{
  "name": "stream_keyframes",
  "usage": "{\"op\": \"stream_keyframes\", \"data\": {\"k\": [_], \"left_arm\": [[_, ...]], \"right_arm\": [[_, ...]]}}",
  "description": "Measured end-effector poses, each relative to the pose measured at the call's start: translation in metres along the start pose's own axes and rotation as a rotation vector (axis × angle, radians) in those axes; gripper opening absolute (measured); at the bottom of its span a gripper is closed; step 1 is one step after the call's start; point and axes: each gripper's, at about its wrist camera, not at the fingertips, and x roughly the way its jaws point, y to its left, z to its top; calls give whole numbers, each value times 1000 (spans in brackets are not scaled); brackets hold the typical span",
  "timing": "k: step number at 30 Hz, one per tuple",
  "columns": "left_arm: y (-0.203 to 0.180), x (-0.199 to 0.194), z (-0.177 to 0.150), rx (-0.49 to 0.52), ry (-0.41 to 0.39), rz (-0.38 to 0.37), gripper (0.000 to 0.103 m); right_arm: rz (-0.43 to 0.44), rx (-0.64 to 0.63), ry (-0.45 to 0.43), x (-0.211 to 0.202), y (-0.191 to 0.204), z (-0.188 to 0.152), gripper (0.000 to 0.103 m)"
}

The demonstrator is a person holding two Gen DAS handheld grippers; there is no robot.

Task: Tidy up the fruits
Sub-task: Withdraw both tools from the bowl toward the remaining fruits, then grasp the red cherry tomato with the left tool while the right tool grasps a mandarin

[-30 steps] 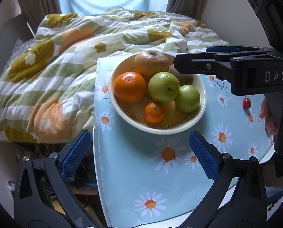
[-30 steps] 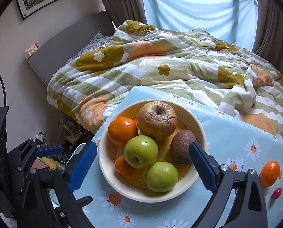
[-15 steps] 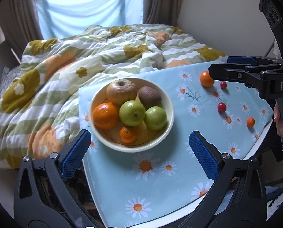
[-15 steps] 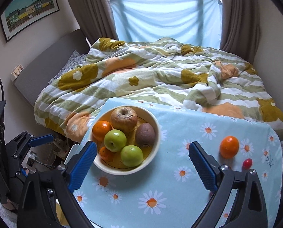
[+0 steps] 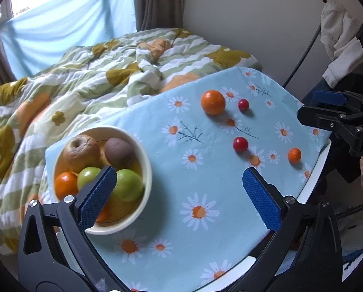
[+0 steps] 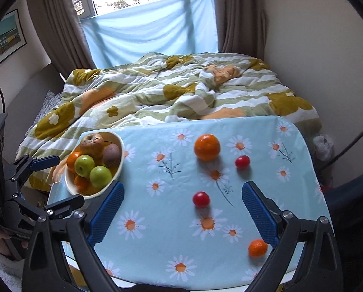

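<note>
Four loose fruits lie on the worktop (image 6: 157, 219), which is covered by a light blue daisy cloth (image 5: 205, 182): a large orange (image 6: 207, 147), a small mandarin (image 6: 257, 248) and two red cherry-like fruits, the far red fruit (image 6: 242, 162) and the near red fruit (image 6: 201, 199). The right gripper (image 6: 181, 209) hangs above the cloth with its jaws spread wide and nothing between them; the near red fruit sits just ahead of the gap between the jaws, the mandarin lies close against the inner side of the right jaw, and the large orange and far red fruit lie farther ahead, apart from each other. A cream bowl (image 6: 119, 155) stands ahead of and to the left of the right gripper's left jaw, at the worktop's left edge, holding a wrinkled brown apple (image 6: 91, 144), a kiwi (image 6: 112, 154), two green apples (image 6: 100, 176), an orange (image 6: 72, 159) and a smaller orange fruit half hidden beneath them. The left gripper (image 5: 179, 189) is likewise wide open and empty; its left jaw overlaps the bowl in its own view, covering part of a green apple, while the loose fruits lie ahead of and to the right of its right jaw. Beyond the worktop a bed carries a rumpled flowered quilt (image 6: 171, 90).
</note>
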Motion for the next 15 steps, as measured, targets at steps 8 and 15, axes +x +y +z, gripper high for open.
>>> {"op": "stream_keyframes", "data": {"k": [8, 15], "left_arm": [[-49, 55, 20, 76, 28, -63, 103], [-73, 105, 25, 151, 38, -106, 103]], "right_arm": [[-85, 102, 45, 6, -58, -39, 97], [-77, 176, 104, 31, -83, -77, 97]]}}
